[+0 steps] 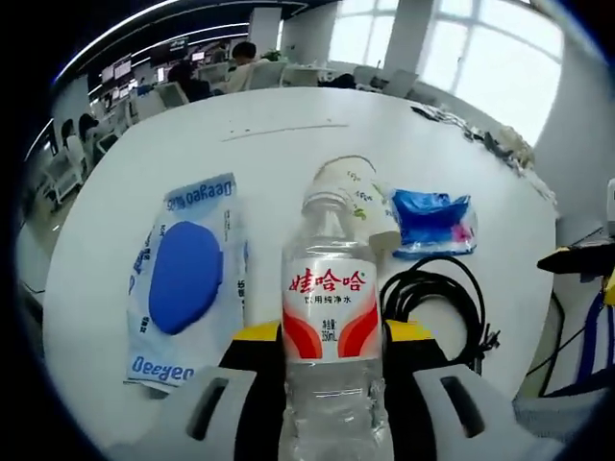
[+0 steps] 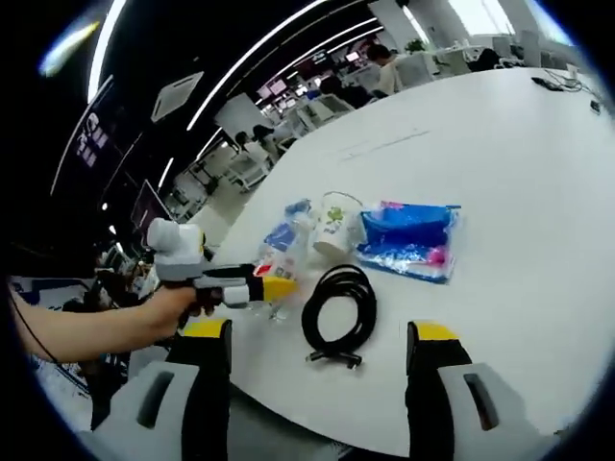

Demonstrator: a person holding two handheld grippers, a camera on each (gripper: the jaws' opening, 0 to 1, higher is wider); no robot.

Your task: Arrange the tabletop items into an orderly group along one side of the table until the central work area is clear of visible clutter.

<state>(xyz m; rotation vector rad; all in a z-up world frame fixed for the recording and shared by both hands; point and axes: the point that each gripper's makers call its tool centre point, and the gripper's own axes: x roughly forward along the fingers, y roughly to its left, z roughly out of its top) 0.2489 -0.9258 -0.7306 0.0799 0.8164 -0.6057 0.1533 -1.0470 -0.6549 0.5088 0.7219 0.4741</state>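
- On the near side of the white table (image 1: 317,125), the left gripper (image 1: 332,384) has its jaws closed against the sides of a clear water bottle (image 1: 330,317) with a red and white label; the bottle stands upright between them.
- Left of the bottle in the left gripper view, a wet-wipes pack (image 1: 187,279) with a blue lid lies flat, its near end close to the table edge.
- Behind the bottle, a paper cup (image 1: 360,197) lies tipped on its side, touching a blue plastic packet (image 1: 434,223) to its right.
- A coiled black cable (image 1: 432,303) lies just right of the bottle, near the table edge.
- From the right gripper view, the right gripper (image 2: 317,384) hangs off the near table edge, jaws wide apart, nothing between them.
- Same view: the cable (image 2: 338,312), cup (image 2: 336,223) and blue packet (image 2: 408,238) sit clustered by the near-left edge; the left gripper (image 2: 259,286) reaches in there, held by a hand (image 2: 178,305).
- Beyond the cluster, the tabletop (image 2: 500,154) runs broad and bare to the far edge.
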